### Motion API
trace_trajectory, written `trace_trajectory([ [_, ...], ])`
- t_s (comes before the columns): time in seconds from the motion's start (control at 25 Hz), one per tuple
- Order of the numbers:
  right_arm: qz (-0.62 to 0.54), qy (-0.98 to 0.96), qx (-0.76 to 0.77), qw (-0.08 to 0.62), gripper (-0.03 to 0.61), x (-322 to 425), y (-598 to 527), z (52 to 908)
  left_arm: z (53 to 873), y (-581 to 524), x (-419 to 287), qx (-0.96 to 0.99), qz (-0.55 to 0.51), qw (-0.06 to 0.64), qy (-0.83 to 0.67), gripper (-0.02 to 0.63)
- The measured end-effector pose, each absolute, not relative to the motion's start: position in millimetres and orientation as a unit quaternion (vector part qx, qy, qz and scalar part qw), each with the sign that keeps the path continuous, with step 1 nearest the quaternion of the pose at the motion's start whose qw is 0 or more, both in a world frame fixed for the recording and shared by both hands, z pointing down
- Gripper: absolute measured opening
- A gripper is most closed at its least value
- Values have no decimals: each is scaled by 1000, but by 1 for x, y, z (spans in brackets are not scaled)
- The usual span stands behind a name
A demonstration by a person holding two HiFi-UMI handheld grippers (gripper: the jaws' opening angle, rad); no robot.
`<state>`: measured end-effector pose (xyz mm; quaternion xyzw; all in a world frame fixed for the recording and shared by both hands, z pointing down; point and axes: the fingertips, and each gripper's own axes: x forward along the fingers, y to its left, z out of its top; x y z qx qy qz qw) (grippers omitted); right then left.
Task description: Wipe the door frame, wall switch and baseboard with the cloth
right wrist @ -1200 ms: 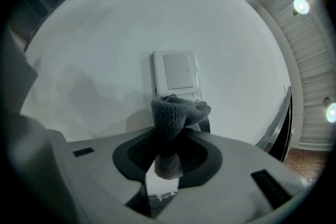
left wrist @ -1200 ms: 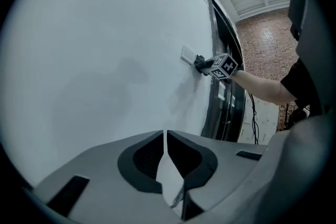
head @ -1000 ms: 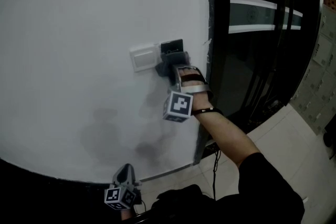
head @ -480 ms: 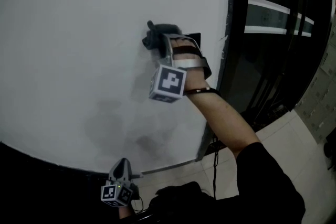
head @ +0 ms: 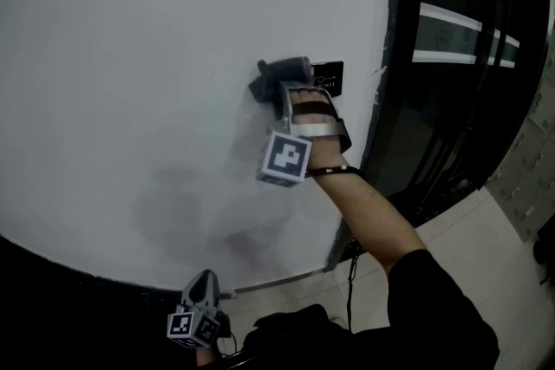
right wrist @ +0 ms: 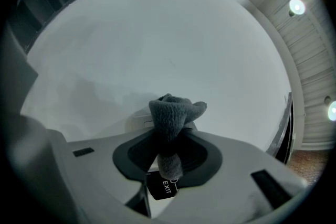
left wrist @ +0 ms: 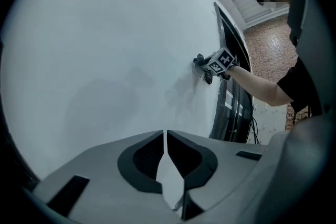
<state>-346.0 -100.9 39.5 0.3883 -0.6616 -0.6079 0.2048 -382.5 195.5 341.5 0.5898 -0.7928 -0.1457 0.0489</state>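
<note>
Grey fleece cloth [head: 279, 72] bunched, covering white wall switch [right wrist: 139, 119]; dark door frame [head: 402, 56] upright, near right.

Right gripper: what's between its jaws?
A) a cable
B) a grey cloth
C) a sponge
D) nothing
B: the right gripper has its jaws shut on a grey cloth, which sticks out toward the wall.

This looks like an office-type building entrance: a black EXIT plate [head: 328, 75] on a white wall [head: 156, 56] beside a dark glass door [head: 451, 100], floor tiles [head: 486, 247], a brick wall [left wrist: 268, 55] and ceiling spotlights [right wrist: 296, 6].
</note>
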Motion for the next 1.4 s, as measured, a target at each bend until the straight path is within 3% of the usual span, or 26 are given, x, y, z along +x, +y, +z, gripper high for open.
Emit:
trace_trajectory([
  [0.96, -587, -709, 318, 228, 97, -339, -101, 104, 334, 161, -370, 622, -110, 59, -773, 5],
  [1.2, -322, -934, 127, 85, 95, -352, -26, 74, 329, 151, -375, 620, -114, 59, -774, 5],
  [1.4, -115, -993, -12, 0, 95, -362, -15, 37, 331, 141, -364, 631, -123, 53, -764, 5],
])
